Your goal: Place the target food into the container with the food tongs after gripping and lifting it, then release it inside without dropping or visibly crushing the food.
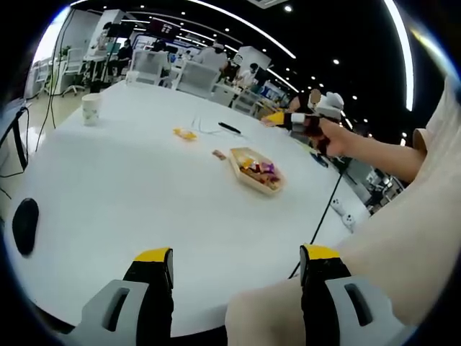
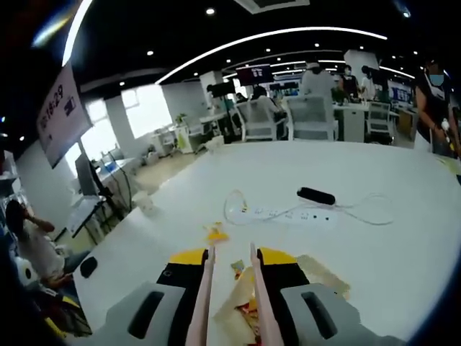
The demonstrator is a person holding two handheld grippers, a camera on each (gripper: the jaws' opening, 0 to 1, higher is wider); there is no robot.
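Yellow-tipped jaws of the left tool (image 1: 235, 263) stand wide apart at the bottom of the left gripper view, nothing between them, hovering over the near edge of the white surface (image 1: 130, 187).

Right tool (image 2: 232, 270): jaws drawn narrow, clamped on the two pale arms of the food tongs (image 2: 230, 295), which run forward between them in the right gripper view. From the left gripper view the right tool (image 1: 306, 121) is held in a person's hand (image 1: 338, 137), raised beyond the container. Tong tips: hard to make out against what lies below; whether they hold any food cannot be told.

Container (image 1: 255, 170): shallow pale tray, mid-surface, holding several small coloured food pieces; in the right gripper view it sits just under the tongs, partly covered by them.

Loose food: a yellow piece (image 1: 185, 133) and a small brownish piece (image 1: 219, 154), both on the surface outside the container, near it.

Progress, judged: some food lies inside; at least two pieces are left to grip, lift and release.

Other items: paper cup (image 1: 91, 109), black mouse (image 1: 25, 225), white power strip (image 2: 295, 214) with cable, black pen-like object (image 1: 229, 128).

Obscured: a sleeve covers the lower right of the left gripper view.
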